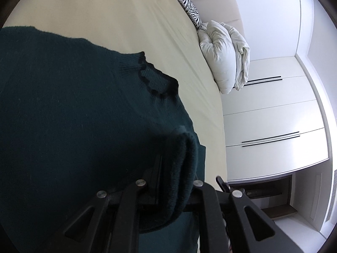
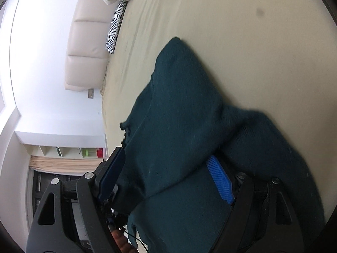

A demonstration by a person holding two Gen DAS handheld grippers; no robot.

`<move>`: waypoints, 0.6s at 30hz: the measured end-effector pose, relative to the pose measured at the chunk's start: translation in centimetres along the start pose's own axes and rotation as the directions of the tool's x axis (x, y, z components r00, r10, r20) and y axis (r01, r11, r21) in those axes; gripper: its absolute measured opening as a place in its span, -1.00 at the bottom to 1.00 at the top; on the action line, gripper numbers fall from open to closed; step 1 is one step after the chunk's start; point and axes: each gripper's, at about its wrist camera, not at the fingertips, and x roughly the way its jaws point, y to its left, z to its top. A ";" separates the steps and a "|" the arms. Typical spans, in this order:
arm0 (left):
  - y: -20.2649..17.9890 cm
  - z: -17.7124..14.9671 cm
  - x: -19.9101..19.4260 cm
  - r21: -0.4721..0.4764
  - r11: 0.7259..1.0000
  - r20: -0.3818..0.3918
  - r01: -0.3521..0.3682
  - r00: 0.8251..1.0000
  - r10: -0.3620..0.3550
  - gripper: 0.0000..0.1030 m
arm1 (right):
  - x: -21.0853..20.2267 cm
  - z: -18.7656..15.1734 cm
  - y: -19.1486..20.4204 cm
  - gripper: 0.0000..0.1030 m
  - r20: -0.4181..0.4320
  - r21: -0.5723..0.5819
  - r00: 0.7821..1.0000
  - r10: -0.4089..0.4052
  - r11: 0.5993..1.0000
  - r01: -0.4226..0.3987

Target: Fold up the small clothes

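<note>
Dark green sweater fills the left and centre of the left wrist view, collar near mid-frame. Left tool at bottom centre is clamped on a thick fold of the sweater, fingers nearly hidden by knit. In the right wrist view the right tool sits wide open at the bottom, blue pads apart, sweater bunched between them, not pinched. Cream bed underneath. Zebra pillow, white duvet, white wardrobe on the right.
</note>
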 end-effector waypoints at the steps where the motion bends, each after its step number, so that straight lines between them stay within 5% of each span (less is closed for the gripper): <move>1: 0.0 0.0 -0.1 -0.008 1.000 -0.003 0.006 1.000 -0.006 -0.76 | 0.0 0.6 -0.1 0.52 0.016 0.004 1.000 0.007 1.000 -0.007; 9: 2.0 0.9 -0.9 -0.041 0.999 0.019 -0.034 0.999 0.035 -0.76 | -4.6 2.9 -2.8 0.43 0.153 0.014 0.980 0.130 0.991 -0.134; 18: 4.9 0.2 -1.2 -0.072 0.993 0.047 -0.089 0.995 0.093 -0.74 | -4.0 2.1 -2.7 0.45 0.126 -0.045 0.988 0.091 0.995 -0.085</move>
